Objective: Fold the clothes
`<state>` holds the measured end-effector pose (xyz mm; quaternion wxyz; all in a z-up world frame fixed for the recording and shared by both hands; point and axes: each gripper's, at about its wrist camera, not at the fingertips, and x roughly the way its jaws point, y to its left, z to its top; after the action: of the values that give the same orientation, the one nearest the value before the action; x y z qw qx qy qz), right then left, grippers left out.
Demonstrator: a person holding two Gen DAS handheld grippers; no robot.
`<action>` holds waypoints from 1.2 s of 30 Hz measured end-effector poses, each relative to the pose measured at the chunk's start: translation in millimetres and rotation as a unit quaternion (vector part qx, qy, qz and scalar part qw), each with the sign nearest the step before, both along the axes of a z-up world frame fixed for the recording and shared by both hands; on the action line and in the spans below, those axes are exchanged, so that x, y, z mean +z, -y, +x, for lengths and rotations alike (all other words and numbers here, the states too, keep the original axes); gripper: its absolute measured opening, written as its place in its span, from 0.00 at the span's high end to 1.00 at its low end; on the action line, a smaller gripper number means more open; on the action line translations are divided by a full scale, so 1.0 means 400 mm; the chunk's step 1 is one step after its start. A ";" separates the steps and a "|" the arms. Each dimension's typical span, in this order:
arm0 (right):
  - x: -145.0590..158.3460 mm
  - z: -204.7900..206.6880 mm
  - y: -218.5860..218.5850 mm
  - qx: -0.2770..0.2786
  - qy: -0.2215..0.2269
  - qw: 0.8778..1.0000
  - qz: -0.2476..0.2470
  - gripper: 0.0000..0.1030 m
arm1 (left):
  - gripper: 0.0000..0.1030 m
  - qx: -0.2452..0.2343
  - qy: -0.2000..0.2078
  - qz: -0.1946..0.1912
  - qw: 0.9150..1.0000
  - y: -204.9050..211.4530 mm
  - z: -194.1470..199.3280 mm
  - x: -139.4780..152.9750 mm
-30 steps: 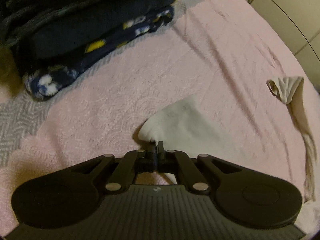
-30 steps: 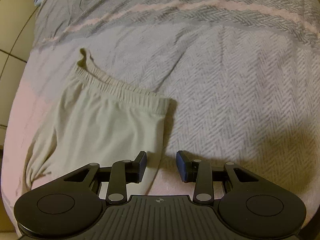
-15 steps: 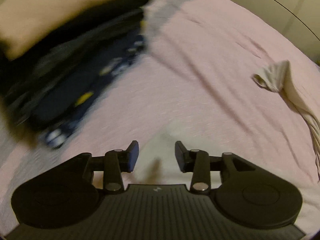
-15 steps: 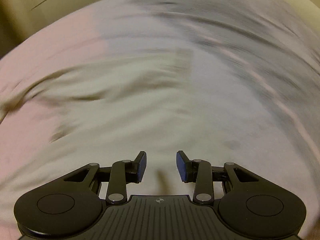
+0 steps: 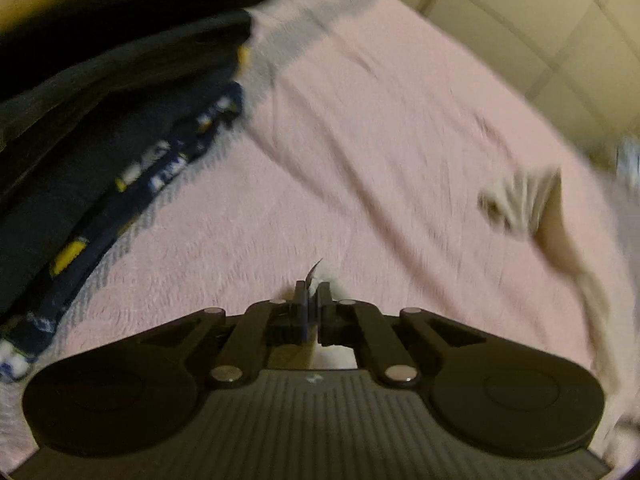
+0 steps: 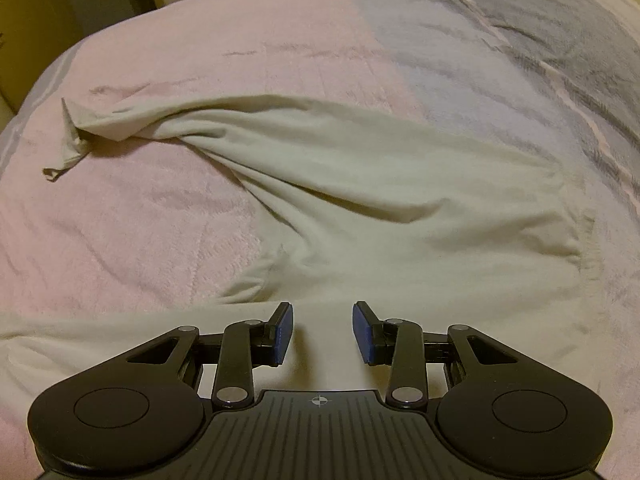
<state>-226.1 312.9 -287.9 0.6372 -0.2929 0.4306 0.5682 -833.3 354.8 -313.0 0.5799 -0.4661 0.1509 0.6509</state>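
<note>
L gripper (image 5: 313, 294): jaws pressed together, pinching a bit of the pale garment (image 5: 325, 280); only a small white tuft plus a thin dark tag-like sliver shows above the tips, more white cloth visible under the linkage. Frame is blurred, so can't tell which part of the garment it has.

Around it, L to R in the left wrist view: stack of dark folded clothes (image 5: 112, 92) at far left, navy w/ white and yellow print on the lower layers, well apart from the jaws. Pink blanket (image 5: 320, 160) fills the middle, nothing between stack and tips. At right, a bunched garment end (image 5: 520, 204) stands up off the blanket, w/ a pale strip trailing down the right edge. Tiled floor (image 5: 540, 20) beyond the bed.

R gripper (image 6: 322, 332): jaws spread, blue pads (image 6: 282, 334) apart, not pressing anything; garment (image 6: 360, 184) lies flat directly beneath and ahead of them.

Right wrist view, L to R: twisted, crumpled end at far left on pink blanket, then a leg-like length running diagonally w/ deep folds, widening to a broad flat part at right that overlaps the blanket's grey section (image 6: 540, 60). Another flat strip runs along the bottom left toward the jaws. Fabric off-white, soft, wrinkled. Nothing blocks either gripper.
</note>
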 end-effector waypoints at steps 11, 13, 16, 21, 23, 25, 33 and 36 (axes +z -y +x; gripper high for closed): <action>-0.003 -0.040 0.040 -0.033 0.035 0.999 0.026 0.64 | 0.84 0.035 -0.075 0.005 0.997 0.016 0.020 -0.009; 0.017 -0.044 0.075 -0.041 0.037 0.998 0.036 0.64 | 0.84 0.043 -0.078 0.022 0.996 0.066 0.025 0.036; 0.012 -0.067 0.142 -0.037 0.051 0.998 0.024 0.64 | 0.84 -0.015 -0.088 -0.001 0.996 0.121 0.074 0.037; -0.044 -0.067 0.206 -0.036 0.066 0.996 -0.037 0.64 | 0.94 -0.016 -0.108 -0.107 0.988 0.153 0.142 -0.044; -0.015 -0.045 0.208 -0.041 0.064 0.997 -0.014 0.64 | 0.93 -0.008 -0.091 -0.069 0.993 0.142 0.166 -0.003; 0.010 -0.012 0.189 -0.045 0.074 0.996 0.009 0.64 | 0.86 -0.032 -0.115 -0.029 0.992 0.100 0.224 0.038; -0.006 0.060 -0.030 0.034 0.121 0.992 0.033 0.64 | 0.68 -0.214 -0.172 0.055 0.960 -0.179 0.509 -0.017; -0.023 0.054 -0.110 0.072 0.154 0.985 0.039 0.64 | 0.68 -0.278 -0.252 0.094 0.922 -0.250 0.625 -0.045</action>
<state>-204.6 356.9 -297.0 0.6642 -0.3823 0.2826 0.5769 -583.3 454.9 -331.1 0.7215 -0.1690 0.3542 0.5704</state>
